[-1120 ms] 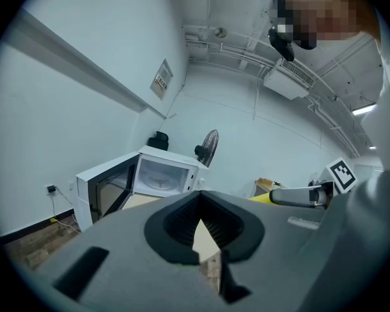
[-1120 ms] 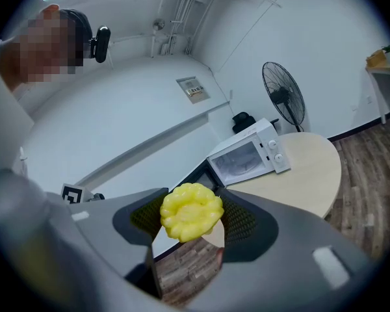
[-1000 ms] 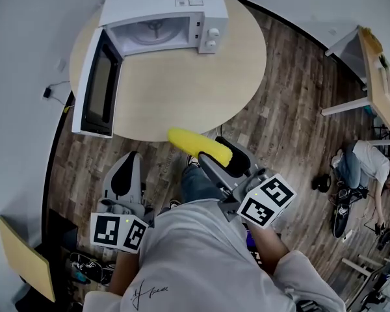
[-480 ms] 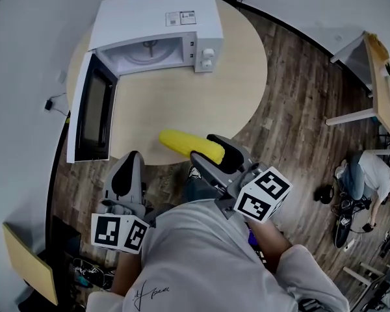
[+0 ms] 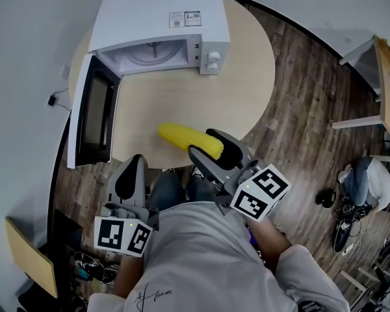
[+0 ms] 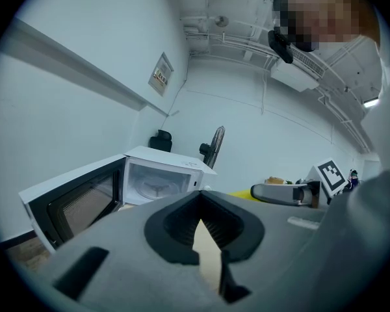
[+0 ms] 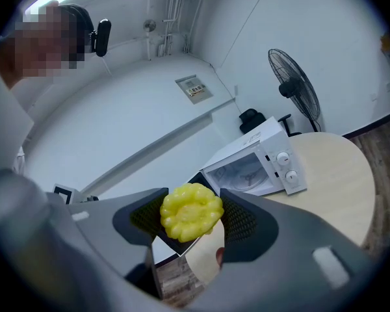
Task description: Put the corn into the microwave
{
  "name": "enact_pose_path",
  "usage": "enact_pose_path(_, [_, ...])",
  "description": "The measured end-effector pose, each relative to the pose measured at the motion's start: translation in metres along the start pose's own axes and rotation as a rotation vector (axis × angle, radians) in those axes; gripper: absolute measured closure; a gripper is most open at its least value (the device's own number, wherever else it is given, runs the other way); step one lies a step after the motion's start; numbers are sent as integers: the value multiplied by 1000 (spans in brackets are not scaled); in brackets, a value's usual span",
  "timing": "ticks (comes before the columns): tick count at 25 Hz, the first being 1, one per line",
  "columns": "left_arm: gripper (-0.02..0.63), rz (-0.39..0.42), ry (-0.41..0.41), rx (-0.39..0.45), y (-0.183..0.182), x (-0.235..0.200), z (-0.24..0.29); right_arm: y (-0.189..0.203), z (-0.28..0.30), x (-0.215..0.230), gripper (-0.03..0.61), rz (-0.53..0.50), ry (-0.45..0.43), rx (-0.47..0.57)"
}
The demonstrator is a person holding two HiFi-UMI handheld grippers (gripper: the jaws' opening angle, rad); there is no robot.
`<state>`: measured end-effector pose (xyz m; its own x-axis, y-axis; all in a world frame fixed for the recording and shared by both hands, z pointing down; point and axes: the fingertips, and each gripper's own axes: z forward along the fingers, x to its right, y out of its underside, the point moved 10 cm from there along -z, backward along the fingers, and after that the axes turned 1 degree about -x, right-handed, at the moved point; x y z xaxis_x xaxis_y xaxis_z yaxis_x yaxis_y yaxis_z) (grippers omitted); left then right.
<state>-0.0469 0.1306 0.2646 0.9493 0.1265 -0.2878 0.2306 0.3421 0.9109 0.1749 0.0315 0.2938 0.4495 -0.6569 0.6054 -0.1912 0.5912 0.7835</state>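
Corn (image 5: 185,139) farther over the table (image 5: 240,90) edge (tight in right hand-held gripper (image 5: 205,143)), open surface before the microwave (image 5: 159,12).

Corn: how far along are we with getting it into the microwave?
Done: the microwave has its door open, and the corn is off the table. In hand: the right gripper is shut on the corn, above the table's near edge. Left: carry it into the microwave and let go. The left gripper is shut and empty.

light: bright, even, overhead | shadows: soft | edges: fisheye curve, dark vignette | focus: near foreground soft
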Motion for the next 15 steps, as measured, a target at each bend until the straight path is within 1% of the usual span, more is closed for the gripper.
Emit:
enact_pose_path(4, [617,2,10,-7,-3,-8,7,-4,14,2,315,-13,-1,10])
enact_pose_path(8, [617,5,42,-11,-14,-20,18,-8,30,1,315,-19,19,13])
enact_pose_path(13, [617,9,79,45,-30,-43,27,-11,55,-3,314,-36,64,29])
enact_pose_path(15, [617,8,100,52,-35,-54,30,-10,65,-6,314,-41,85,35])
